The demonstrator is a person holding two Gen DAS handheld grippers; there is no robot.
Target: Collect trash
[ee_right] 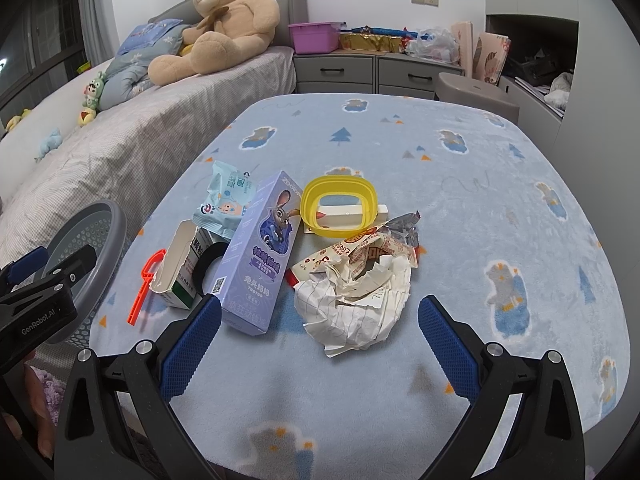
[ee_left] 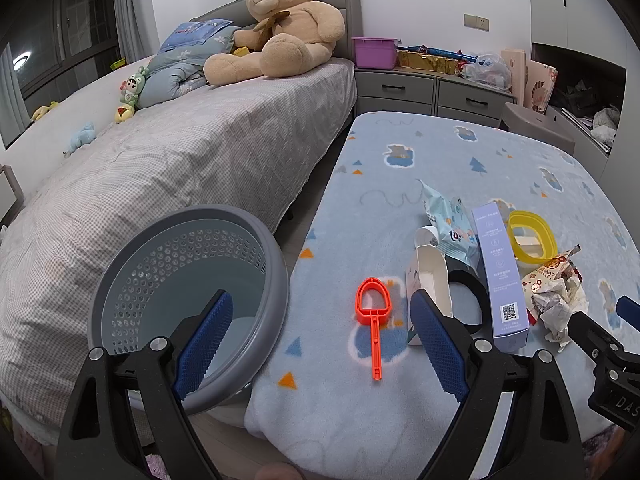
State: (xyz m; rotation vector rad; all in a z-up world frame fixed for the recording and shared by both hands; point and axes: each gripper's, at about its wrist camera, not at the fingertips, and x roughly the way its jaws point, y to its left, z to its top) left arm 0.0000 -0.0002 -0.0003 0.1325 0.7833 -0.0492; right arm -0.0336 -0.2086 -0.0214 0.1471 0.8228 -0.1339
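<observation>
A pile of trash lies on the blue blanket-covered table point(ee_right: 460, 208): crumpled white paper point(ee_right: 356, 304), a snack wrapper point(ee_right: 376, 248), a purple carton point(ee_right: 262, 252), an open white carton point(ee_right: 180, 268), a light blue wipes pack point(ee_right: 228, 204), a black tape ring point(ee_right: 208, 264) and a yellow ring lid point(ee_right: 340, 208). An orange plastic scoop point(ee_left: 374, 320) lies apart on the left. A grey perforated bin point(ee_left: 192, 300) stands left of the table. My left gripper point(ee_left: 320, 336) is open and empty, between bin and scoop. My right gripper point(ee_right: 320, 340) is open and empty, just before the crumpled paper.
A bed point(ee_left: 180, 152) with a large teddy bear point(ee_left: 280, 24) and small plush toys runs along the left. Grey drawers point(ee_left: 432, 88) with a purple box point(ee_left: 374, 52) and clutter stand behind the table. A grey stool point(ee_right: 476, 92) is at the far right.
</observation>
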